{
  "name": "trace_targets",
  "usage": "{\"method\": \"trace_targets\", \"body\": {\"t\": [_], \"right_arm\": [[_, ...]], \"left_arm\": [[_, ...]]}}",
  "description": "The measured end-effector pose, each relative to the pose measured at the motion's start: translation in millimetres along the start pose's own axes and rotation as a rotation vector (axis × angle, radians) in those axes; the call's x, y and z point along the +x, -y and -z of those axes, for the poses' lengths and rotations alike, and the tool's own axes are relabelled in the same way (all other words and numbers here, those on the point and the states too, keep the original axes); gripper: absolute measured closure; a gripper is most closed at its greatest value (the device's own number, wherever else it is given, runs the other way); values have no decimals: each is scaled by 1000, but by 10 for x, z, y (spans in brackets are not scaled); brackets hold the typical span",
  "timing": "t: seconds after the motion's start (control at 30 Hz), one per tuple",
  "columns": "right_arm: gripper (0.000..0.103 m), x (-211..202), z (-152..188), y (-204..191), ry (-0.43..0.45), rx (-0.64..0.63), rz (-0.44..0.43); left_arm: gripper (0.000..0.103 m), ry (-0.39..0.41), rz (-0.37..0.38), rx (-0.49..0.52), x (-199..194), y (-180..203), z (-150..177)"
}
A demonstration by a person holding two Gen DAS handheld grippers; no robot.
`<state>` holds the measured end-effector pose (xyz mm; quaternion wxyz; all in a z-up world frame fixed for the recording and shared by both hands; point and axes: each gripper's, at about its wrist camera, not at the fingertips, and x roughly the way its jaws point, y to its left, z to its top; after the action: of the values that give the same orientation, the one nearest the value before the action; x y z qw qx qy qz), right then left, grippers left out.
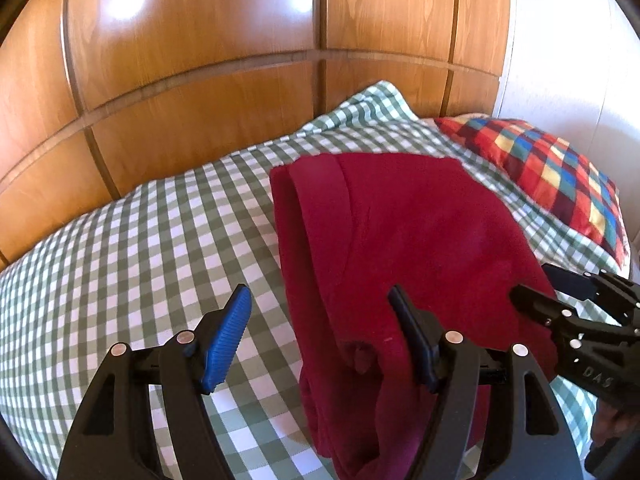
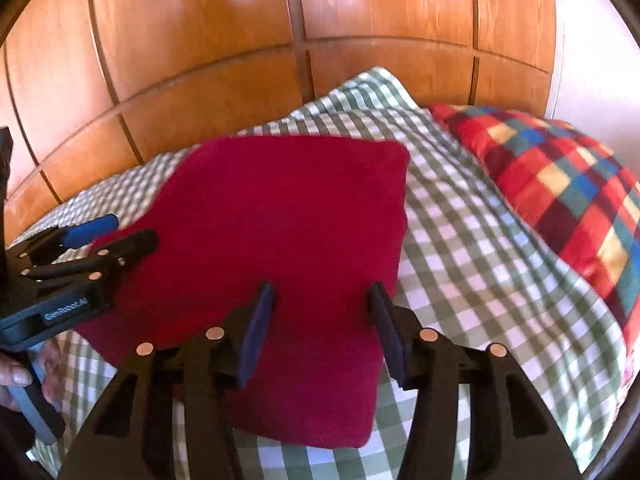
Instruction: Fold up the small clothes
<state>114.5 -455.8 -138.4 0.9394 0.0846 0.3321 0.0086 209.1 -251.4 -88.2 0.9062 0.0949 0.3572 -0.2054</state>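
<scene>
A dark red cloth (image 1: 400,232) lies folded on the bed (image 1: 140,240), which has a green and white checked sheet. The left tool (image 1: 320,320) hangs over the cloth's left edge with its two fingers wide apart, holding nothing. The right tool (image 2: 320,320) is over the cloth's near right part, fingers apart too, not pinching it. A bright checked pillow (image 2: 560,192) sits to the right.

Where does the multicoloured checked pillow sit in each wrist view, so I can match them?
Left wrist: multicoloured checked pillow at the right edge, beyond the red garment.
Right wrist: same pillow fills the right side, larger.
Shared landmark: the raised corner of the green gingham cover against the wooden panels.
</scene>
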Motion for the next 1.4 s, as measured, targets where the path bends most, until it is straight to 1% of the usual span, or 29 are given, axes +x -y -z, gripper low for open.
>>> {"method": "trace_targets", "body": {"t": [0.1,0.23,0.33,0.37,0.4,0.43,0.47,0.53,0.6,0.67,0.77,0.93,1.03,1.2,1.33,1.4], "right_arm": [[53,27,18,-23,4,8,15],[52,-18,9,-53,-5,20,40],[42,-151,-26,-71,11,42,74],[37,-229,-34,-95,23,50,77],[29,-284,-40,-117,31,52,78],[24,-340,-39,-149,42,53,87],[19,-403,-33,-192,55,55,101],[14,-516,-13,-286,67,72,118],[6,-586,19,-358,61,98,141],[2,-652,65,-434,53,120,148],[2,-738,182,-603,40,112,175],[2,-900,354,-784,61,95,196],[2,-1014,418,-825,81,101,200],[2,-1200,468,-810,118,134,198],[2,-1283,505,-823,127,129,192],[2,-1303,530,-839,130,120,187]], "left_arm": [[33,-4,1,-1,48,-3,27],[33,-2,5,-17,-12,-22,23],[33,24,-4,-30,-168,-40,21],[31,32,-10,-33,-236,-50,31],[28,37,-16,-43,-302,-68,47],[23,43,-17,-58,-374,-95,74],[21,47,-16,-69,-429,-118,97],[17,44,-27,-87,-570,-173,169],[13,59,-57,-111,-731,-237,267],[9,69,-80,-125,-860,-289,354],[4,72,-113,-144,-1058,-349,498],[4,97,-148,-175,-1342,-384,658],[4,115,-157,-176,-1489,-348,720],[4,144,-135,-199,-1724,-315,759],[4,165,-156,-211,-1866,-281,773],[4,184,-180,-210,-1933,-254,796]]}}
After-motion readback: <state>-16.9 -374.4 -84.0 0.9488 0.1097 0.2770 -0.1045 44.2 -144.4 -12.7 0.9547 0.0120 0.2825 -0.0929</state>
